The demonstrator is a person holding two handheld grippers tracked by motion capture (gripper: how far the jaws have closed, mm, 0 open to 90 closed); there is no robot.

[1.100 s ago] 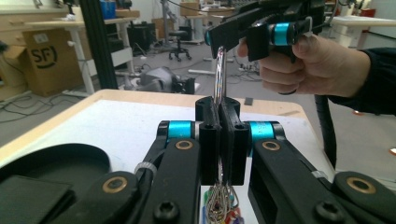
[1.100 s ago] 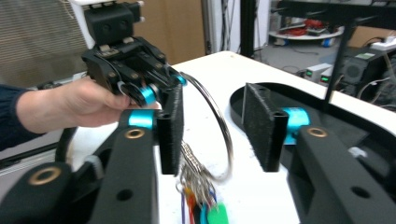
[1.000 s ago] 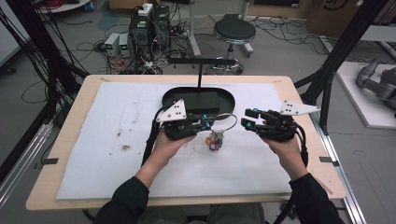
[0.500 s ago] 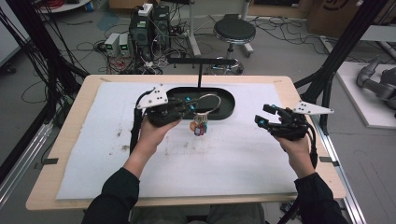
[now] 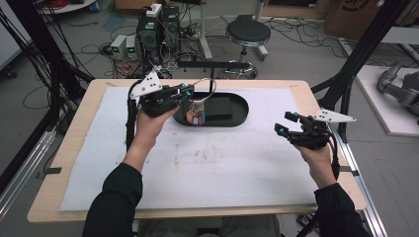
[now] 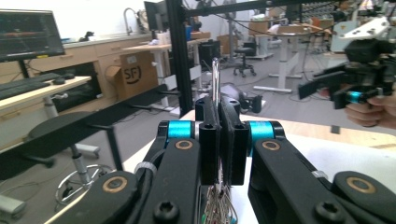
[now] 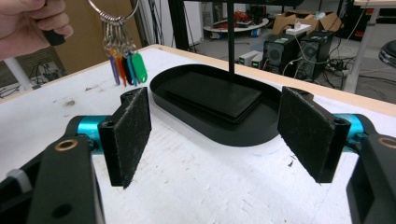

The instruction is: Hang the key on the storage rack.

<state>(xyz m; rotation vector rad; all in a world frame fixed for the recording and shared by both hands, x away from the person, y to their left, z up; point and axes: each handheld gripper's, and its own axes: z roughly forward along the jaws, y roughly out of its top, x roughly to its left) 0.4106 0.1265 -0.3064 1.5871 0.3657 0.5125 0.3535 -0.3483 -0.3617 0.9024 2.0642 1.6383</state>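
While clamped on the key ring [image 5: 206, 88], left gripper [image 5: 187, 92] holds it above the black tray [image 5: 239, 109] near the table's far edge; tray holds a flat black slab [image 7: 212, 96]. Right gripper view shows coloured tags [image 7: 125, 67]. Right gripper [image 5: 285, 123], near right edge, jaws apart.

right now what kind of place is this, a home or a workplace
A workplace, most likely a robotics or engineering lab. Cables and computer towers crowd the floor behind the table, a monitor sits on a workbench, and cardboard boxes and more desks stand further back.
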